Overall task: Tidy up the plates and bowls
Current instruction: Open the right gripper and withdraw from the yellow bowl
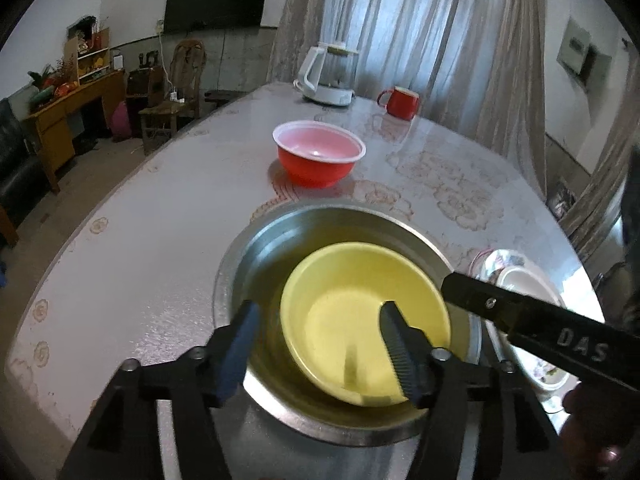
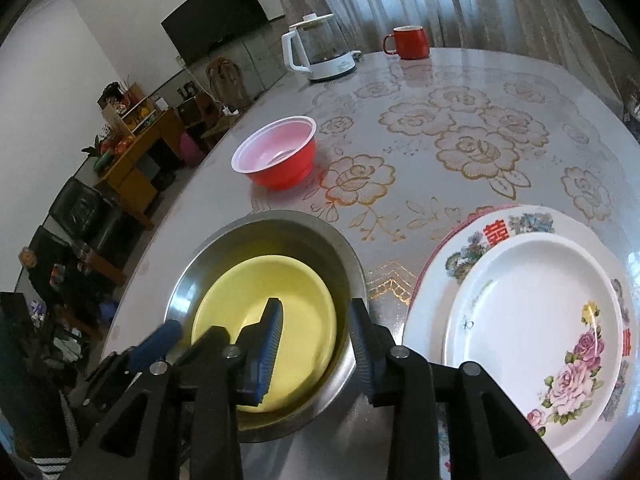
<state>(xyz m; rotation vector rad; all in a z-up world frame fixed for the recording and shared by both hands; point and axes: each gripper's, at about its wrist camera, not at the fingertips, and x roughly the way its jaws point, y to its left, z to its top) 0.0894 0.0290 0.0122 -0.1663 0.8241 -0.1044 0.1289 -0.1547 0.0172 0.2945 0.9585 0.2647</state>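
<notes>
A yellow bowl (image 1: 360,312) lies tilted inside a steel bowl (image 1: 256,248) near the table's front edge; both also show in the right wrist view, yellow bowl (image 2: 244,288), steel bowl (image 2: 260,232). My left gripper (image 1: 316,328) is open, one finger outside the yellow bowl's near rim, the other inside it. My right gripper (image 2: 316,328) is open, straddling the right rims of both bowls. A red bowl (image 1: 320,156) (image 2: 280,160) stands farther back. Two stacked flowered plates (image 2: 520,320) lie to the right.
A white kettle (image 1: 330,76) (image 2: 320,50) and a red mug (image 1: 400,102) (image 2: 408,42) stand at the table's far side. The flowered tablecloth (image 2: 460,140) is glossy. Chairs and a wooden cabinet (image 1: 76,108) stand left of the table.
</notes>
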